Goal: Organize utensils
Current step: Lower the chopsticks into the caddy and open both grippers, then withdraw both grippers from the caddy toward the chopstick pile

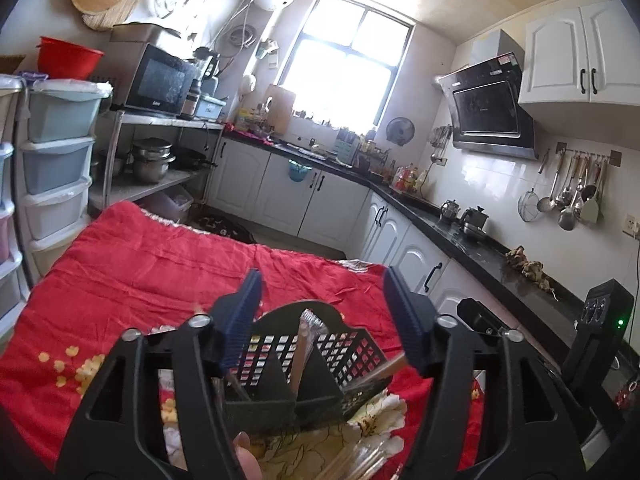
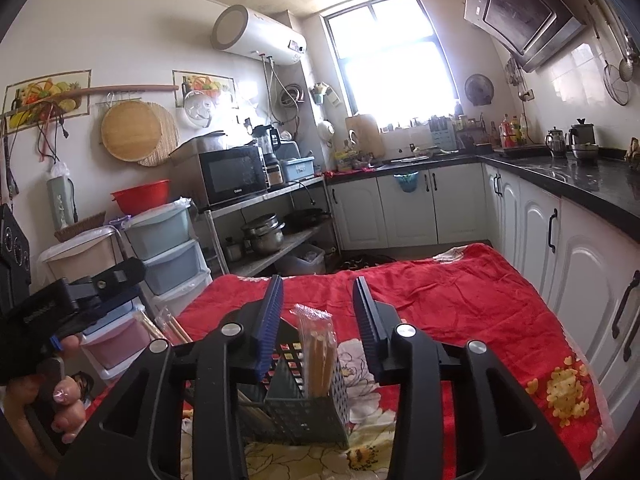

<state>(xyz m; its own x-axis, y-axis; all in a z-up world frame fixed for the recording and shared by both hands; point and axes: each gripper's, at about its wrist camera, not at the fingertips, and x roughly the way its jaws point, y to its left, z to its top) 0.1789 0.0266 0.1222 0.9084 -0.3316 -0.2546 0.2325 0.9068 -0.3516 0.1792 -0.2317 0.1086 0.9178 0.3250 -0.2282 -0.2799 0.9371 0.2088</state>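
Observation:
A dark perforated utensil caddy (image 1: 296, 364) with compartments stands on the red floral cloth (image 1: 152, 264). A clear packet of wooden chopsticks (image 1: 306, 340) stands upright in its middle compartment. My left gripper (image 1: 324, 316) is open and empty, its fingers wide on either side of the caddy. In the right wrist view the caddy (image 2: 308, 404) and the chopstick packet (image 2: 318, 348) sit between my right gripper's fingers; the right gripper (image 2: 320, 312) is open and touches nothing. More packets of chopsticks (image 1: 360, 460) lie on the cloth near the left gripper.
The left gripper's body and the hand holding it show at the left of the right wrist view (image 2: 60, 320). Plastic drawers (image 2: 168, 248) and a metal shelf with a microwave (image 2: 232, 172) stand left. White cabinets under a black counter (image 2: 580, 184) run along the right.

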